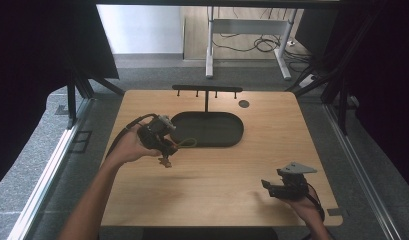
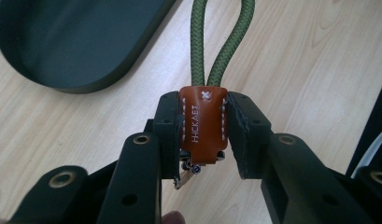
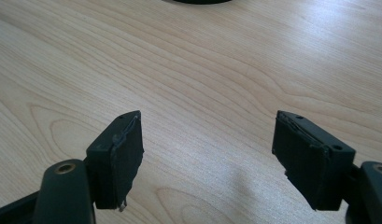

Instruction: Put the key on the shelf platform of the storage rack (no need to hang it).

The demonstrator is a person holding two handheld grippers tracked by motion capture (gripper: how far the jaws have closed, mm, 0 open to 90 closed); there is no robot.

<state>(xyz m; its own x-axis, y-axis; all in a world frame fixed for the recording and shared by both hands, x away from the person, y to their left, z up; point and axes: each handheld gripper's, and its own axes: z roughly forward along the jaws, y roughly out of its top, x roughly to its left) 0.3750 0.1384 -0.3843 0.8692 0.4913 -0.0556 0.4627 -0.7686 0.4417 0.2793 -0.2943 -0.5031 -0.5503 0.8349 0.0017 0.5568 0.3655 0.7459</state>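
The left gripper (image 2: pixel 203 135) has its two jaws clamped on a small brown leather tab (image 2: pixel 202 126) with white stitching and stamped letters, the middle piece of a key strap. A doubled green cord (image 2: pixel 216 51) runs up out of the top of the tab, and a bit of metal clip (image 2: pixel 191 170) pokes out below it. In the high view the left gripper (image 1: pixel 164 145) is held above the wooden table (image 1: pixel 217 170), just beside the near left end of the dark oval tray (image 1: pixel 208 129), with the green loop (image 1: pixel 188 143) reaching toward the tray's rim and the metal end dangling beneath.

The right gripper (image 3: pixel 207 158) has its jaws spread wide with nothing between them, only bare wood below. In the high view it (image 1: pixel 287 187) rests low near the front right corner of the table, well apart from the strap.

The strap looks light, so weight should be no trouble. The cord is woven and soft; it will flop, swing and bend rather than hold a shape, and a grip on it alone would let the rest hang loose. The leather tab is the firmest and flattest part, with enough give for the pads to bite, so it seems the best place to hold, as it is held now. The metal clip is small, hard and probably slippery, a poor thing to pinch. Behind the tray stands a thin rack with pegs (image 1: pixel 207 90); the open loop is the part that would slip over one
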